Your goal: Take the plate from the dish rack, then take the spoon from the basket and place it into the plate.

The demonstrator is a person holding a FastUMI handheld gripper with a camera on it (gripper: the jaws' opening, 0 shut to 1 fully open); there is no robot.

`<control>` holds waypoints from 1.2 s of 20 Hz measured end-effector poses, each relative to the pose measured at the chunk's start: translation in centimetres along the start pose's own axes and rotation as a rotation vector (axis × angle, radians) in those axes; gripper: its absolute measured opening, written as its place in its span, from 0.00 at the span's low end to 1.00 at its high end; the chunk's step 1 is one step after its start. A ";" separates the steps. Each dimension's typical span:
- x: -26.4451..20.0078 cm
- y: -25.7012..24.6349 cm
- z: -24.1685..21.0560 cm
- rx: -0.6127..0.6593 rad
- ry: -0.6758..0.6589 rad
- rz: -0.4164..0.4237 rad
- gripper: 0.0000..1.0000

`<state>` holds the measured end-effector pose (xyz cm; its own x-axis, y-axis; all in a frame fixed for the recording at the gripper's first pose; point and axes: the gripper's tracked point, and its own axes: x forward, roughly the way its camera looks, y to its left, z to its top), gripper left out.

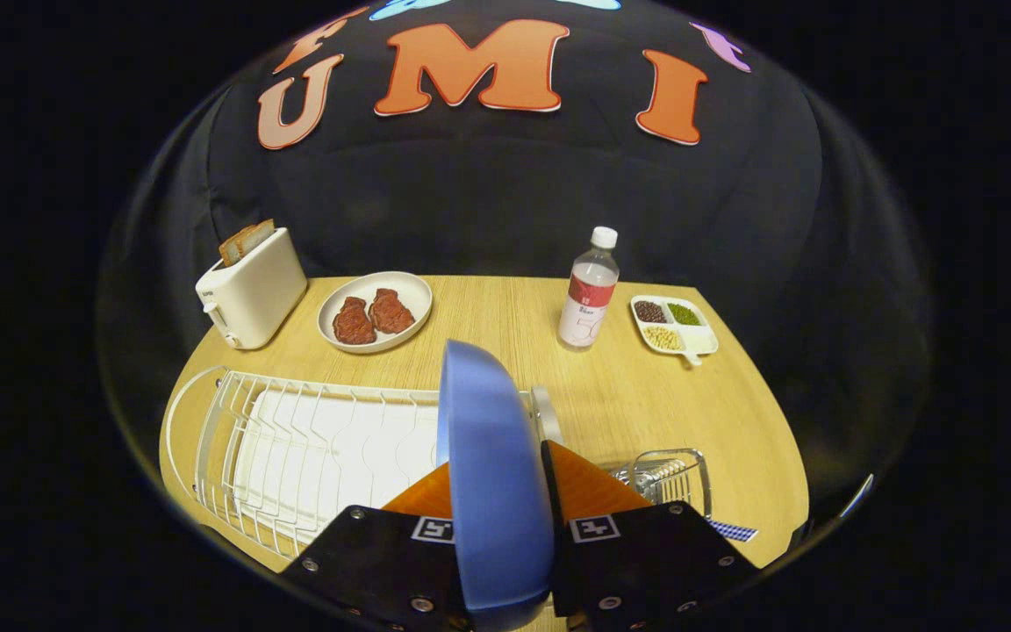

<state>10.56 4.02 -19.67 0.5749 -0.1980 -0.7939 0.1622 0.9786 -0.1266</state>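
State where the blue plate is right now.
The blue plate stands on edge, clamped between the gripper's fingers, at the dish rack's end nearest the wire basket.

The blue plate (492, 491) stands upright on its edge between the two fingers of the gripper (501, 505), which are closed against its two faces, its rounded rim rising ahead of them above the wooden table. The white wire dish rack (295, 448) lies on the table just to the left of the plate, its slots bare over a white drip tray. The small wire basket (668, 478) sits just to the right of the fingers, near the table's front edge; metal shows inside it, but the spoon cannot be made out clearly.
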 end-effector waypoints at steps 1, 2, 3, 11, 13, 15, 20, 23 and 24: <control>-0.2 -0.1 0.3 -0.009 -0.015 -0.019 0.31; -0.5 -0.3 0.5 -0.022 -0.026 -0.035 0.31; -1.0 -0.2 0.9 -0.025 -0.042 -0.037 0.31; -8.3 0.6 1.9 0.084 -0.159 0.141 0.31; -10.0 0.5 0.9 0.096 -0.171 0.184 0.31; -11.5 0.1 -0.5 0.103 -0.182 0.212 0.31; -13.5 -1.1 -4.9 0.145 -0.171 0.271 0.31; -13.9 -1.0 -8.9 0.172 -0.120 0.320 0.31; -14.0 -0.7 -10.5 0.184 -0.092 0.348 0.31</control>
<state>-5.98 6.69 -14.72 0.6892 0.1309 -0.7127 0.0811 0.9634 0.2554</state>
